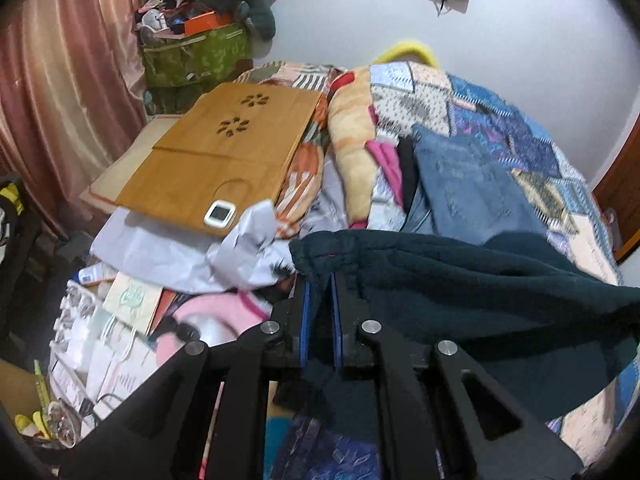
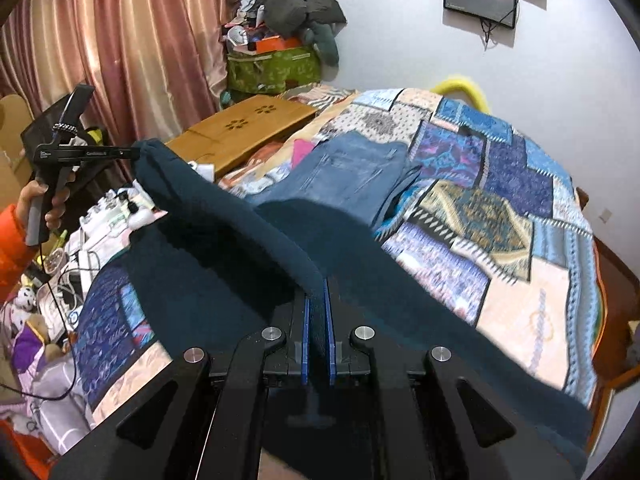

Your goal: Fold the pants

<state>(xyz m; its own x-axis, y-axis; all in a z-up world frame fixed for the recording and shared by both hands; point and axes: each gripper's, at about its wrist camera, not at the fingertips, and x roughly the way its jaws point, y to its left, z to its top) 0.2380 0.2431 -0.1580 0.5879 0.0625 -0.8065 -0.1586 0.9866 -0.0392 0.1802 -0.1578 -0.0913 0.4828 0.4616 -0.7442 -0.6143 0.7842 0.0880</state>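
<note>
Pinching the same edge of the dark teal pants, both sets of fingers are clamped on the cloth: the left gripper at one corner, the right gripper at the other. The pants hang slack above the patchwork quilt, nearer than the folded jeans. Best, I judge, to keep the edge taut and level, then lay it flat short of the jeans.

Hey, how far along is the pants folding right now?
Done: one pair of blue jeans already lies folded on the patchwork quilt. In hand: both claws, left and right, are shut on one edge of the dark teal pants, holding it lifted above the bed. Left: no fold shows in the teal pair yet, so it must be laid down and folded.
</note>
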